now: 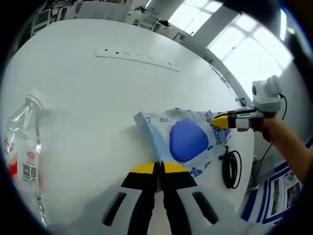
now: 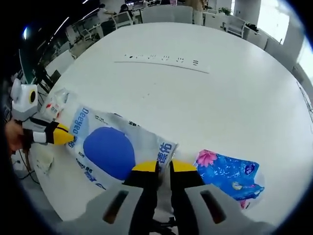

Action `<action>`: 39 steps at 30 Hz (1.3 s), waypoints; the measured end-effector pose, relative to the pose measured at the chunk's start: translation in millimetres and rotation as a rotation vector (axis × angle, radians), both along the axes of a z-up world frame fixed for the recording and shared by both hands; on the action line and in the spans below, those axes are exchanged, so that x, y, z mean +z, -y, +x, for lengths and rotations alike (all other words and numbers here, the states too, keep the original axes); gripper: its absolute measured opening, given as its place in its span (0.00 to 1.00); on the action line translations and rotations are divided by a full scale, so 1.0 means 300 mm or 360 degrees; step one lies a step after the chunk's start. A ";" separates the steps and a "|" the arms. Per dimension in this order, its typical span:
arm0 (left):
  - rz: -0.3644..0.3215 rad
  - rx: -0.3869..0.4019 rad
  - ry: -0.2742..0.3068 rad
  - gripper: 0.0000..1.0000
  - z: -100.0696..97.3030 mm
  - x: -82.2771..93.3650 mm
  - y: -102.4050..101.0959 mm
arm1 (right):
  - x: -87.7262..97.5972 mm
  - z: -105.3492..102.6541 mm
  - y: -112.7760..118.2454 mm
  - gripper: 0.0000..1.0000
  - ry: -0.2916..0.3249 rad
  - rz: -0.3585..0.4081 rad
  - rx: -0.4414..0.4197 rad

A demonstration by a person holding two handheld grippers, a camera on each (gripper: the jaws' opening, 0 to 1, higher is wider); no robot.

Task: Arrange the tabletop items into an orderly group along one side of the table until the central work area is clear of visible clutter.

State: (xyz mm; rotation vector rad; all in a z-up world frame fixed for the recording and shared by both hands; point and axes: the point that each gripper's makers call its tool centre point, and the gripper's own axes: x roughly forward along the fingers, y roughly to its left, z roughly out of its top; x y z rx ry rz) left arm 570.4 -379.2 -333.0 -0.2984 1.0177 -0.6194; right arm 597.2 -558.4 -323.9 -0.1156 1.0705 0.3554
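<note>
Yellow-tipped black jaws of the left gripper sit nearest, at 6 o'clock of the left gripper view, pressed together on the near edge of one flat white-and-blue plastic tissue pack with a large rounded blue patch and blue lettering. Pack film looks thin, glossy and wrinkled. It lies on the white round tabletop, just right of centre.

At 3 o'clock in the left gripper view, the right gripper pinches the pack's far edge; its yellow tips appear closed on the film. A person's hand holds it.

In the right gripper view, the right gripper at 6 o'clock has almost no gap between its jaws, gripping the same pack at its near edge. The left gripper shows at 9 o'clock on the opposite edge.

Counts:
- One clear plastic bottle, red-and-white label, lying at 9 o'clock in the left gripper view.
- One blue crinkled packet with pink flower print, at 4 o'clock in the right gripper view, just beside the jaws.
- One long white power strip, at 12 o'clock, well apart from the pack.
- One coiled black cable, at 4 o'clock in the left gripper view, at the tabletop edge.
</note>
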 end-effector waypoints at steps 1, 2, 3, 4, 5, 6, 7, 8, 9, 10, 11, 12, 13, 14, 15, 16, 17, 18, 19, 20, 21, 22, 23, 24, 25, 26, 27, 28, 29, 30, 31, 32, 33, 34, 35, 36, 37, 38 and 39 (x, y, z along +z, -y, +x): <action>0.0000 0.0000 0.0000 0.00 0.000 0.000 0.000 | 0.002 -0.001 0.001 0.07 0.0001 -0.0003 -0.0001; -0.0002 -0.0001 0.0003 0.00 0.000 0.002 0.000 | 0.004 0.001 0.002 0.08 0.0006 -0.0003 -0.0003; -0.0004 -0.0005 0.0004 0.01 0.000 0.002 0.001 | 0.005 0.001 0.002 0.08 0.0006 -0.0001 -0.0005; -0.0003 -0.0006 0.0005 0.01 0.000 0.002 0.001 | 0.006 0.000 0.002 0.08 0.0004 -0.0002 -0.0004; -0.0002 -0.0008 0.0006 0.01 -0.001 0.002 0.001 | 0.008 -0.001 0.002 0.08 0.0006 -0.0004 -0.0004; -0.0003 -0.0011 0.0007 0.01 -0.001 0.002 0.002 | 0.009 0.000 0.003 0.09 0.0009 -0.0006 -0.0004; -0.0004 -0.0016 0.0009 0.01 -0.002 0.002 0.003 | 0.010 -0.001 0.003 0.09 0.0009 -0.0006 -0.0003; -0.0001 -0.0022 0.0009 0.01 -0.004 0.002 0.005 | 0.011 -0.001 0.003 0.09 0.0007 -0.0005 -0.0005; 0.0000 -0.0024 0.0011 0.01 -0.004 0.002 0.006 | 0.012 -0.003 0.004 0.10 0.0008 -0.0009 -0.0006; -0.0002 -0.0027 0.0012 0.01 -0.004 0.003 0.008 | 0.010 -0.002 0.005 0.10 0.0008 -0.0014 -0.0005; -0.0007 -0.0028 0.0011 0.01 -0.004 0.003 0.010 | 0.010 -0.003 0.007 0.10 0.0006 -0.0018 -0.0004; -0.0007 -0.0027 0.0012 0.01 -0.004 0.003 0.011 | 0.010 -0.005 0.007 0.11 0.0006 -0.0022 -0.0001; -0.0009 -0.0026 0.0013 0.01 -0.003 0.002 0.010 | 0.012 -0.005 0.007 0.11 0.0010 -0.0023 -0.0002; -0.0010 -0.0027 0.0012 0.01 -0.004 0.002 0.011 | 0.015 -0.005 0.010 0.13 0.0016 -0.0030 -0.0007; -0.0011 -0.0028 0.0012 0.02 -0.004 0.002 0.011 | 0.017 -0.005 0.009 0.13 0.0017 -0.0030 -0.0005; -0.0011 -0.0027 0.0016 0.02 -0.003 0.003 0.011 | 0.019 -0.006 0.009 0.13 0.0018 -0.0029 -0.0007; -0.0012 -0.0028 0.0017 0.02 -0.004 0.003 0.011 | 0.020 -0.006 0.009 0.13 0.0020 -0.0029 -0.0008; -0.0013 -0.0027 0.0019 0.02 -0.003 0.004 0.011 | 0.021 -0.007 0.010 0.13 0.0020 -0.0035 -0.0010; -0.0014 -0.0029 0.0023 0.02 -0.002 0.005 0.012 | 0.023 -0.008 0.010 0.12 0.0021 -0.0036 -0.0006; -0.0017 -0.0028 0.0026 0.02 -0.001 0.006 0.012 | 0.025 -0.009 0.008 0.12 0.0021 -0.0031 -0.0008; -0.0020 -0.0028 0.0029 0.02 -0.001 0.007 0.013 | 0.027 -0.009 0.008 0.12 0.0023 -0.0031 -0.0009; -0.0022 -0.0031 0.0030 0.03 0.000 0.008 0.014 | 0.030 -0.009 0.007 0.13 0.0027 -0.0033 -0.0008; -0.0023 -0.0031 0.0035 0.03 0.001 0.009 0.015 | 0.032 -0.009 0.006 0.12 0.0031 -0.0031 -0.0008; -0.0023 -0.0036 0.0038 0.04 0.000 0.010 0.016 | 0.036 -0.009 0.006 0.13 0.0034 -0.0030 -0.0009; -0.0021 -0.0036 0.0042 0.05 0.000 0.010 0.016 | 0.040 -0.008 0.005 0.13 0.0039 -0.0029 -0.0008; -0.0019 -0.0038 0.0046 0.06 0.000 0.011 0.016 | 0.044 -0.007 0.003 0.14 0.0045 -0.0025 -0.0009; -0.0019 -0.0041 0.0051 0.07 0.000 0.014 0.016 | 0.049 -0.004 0.002 0.15 0.0053 -0.0022 -0.0009; -0.0019 -0.0042 0.0055 0.08 0.000 0.015 0.016 | 0.052 -0.003 0.002 0.16 0.0059 -0.0022 -0.0009; -0.0021 -0.0041 0.0059 0.09 0.001 0.017 0.016 | 0.057 -0.001 0.002 0.17 0.0067 -0.0020 -0.0012; -0.0021 -0.0040 0.0062 0.10 0.002 0.019 0.016 | 0.059 0.001 0.002 0.17 0.0072 -0.0021 -0.0013; -0.0022 -0.0041 0.0069 0.11 0.004 0.021 0.016 | 0.061 0.002 0.002 0.18 0.0077 -0.0021 -0.0012; -0.0024 -0.0042 0.0074 0.13 0.005 0.024 0.017 | 0.063 0.003 0.002 0.18 0.0081 -0.0017 -0.0015; -0.0024 -0.0044 0.0077 0.14 0.006 0.026 0.018 | 0.064 0.003 0.002 0.19 0.0084 -0.0015 -0.0017; -0.0023 -0.0045 0.0082 0.14 0.007 0.028 0.018 | 0.066 0.003 0.003 0.20 0.0088 -0.0014 -0.0018; -0.0023 -0.0047 0.0089 0.15 0.009 0.030 0.019 | 0.068 0.003 0.004 0.21 0.0093 -0.0014 -0.0019; -0.0026 -0.0047 0.0093 0.17 0.010 0.033 0.020 | 0.071 0.002 0.004 0.21 0.0096 -0.0015 -0.0020; -0.0030 -0.0048 0.0100 0.19 0.011 0.038 0.022 | 0.076 0.002 0.005 0.22 0.0105 -0.0011 -0.0023; -0.0027 -0.0051 0.0107 0.22 0.012 0.040 0.022 | 0.078 0.003 0.006 0.23 0.0109 -0.0010 -0.0025; -0.0024 -0.0059 0.0120 0.23 0.013 0.045 0.023 | 0.081 0.003 0.006 0.24 0.0114 -0.0009 -0.0024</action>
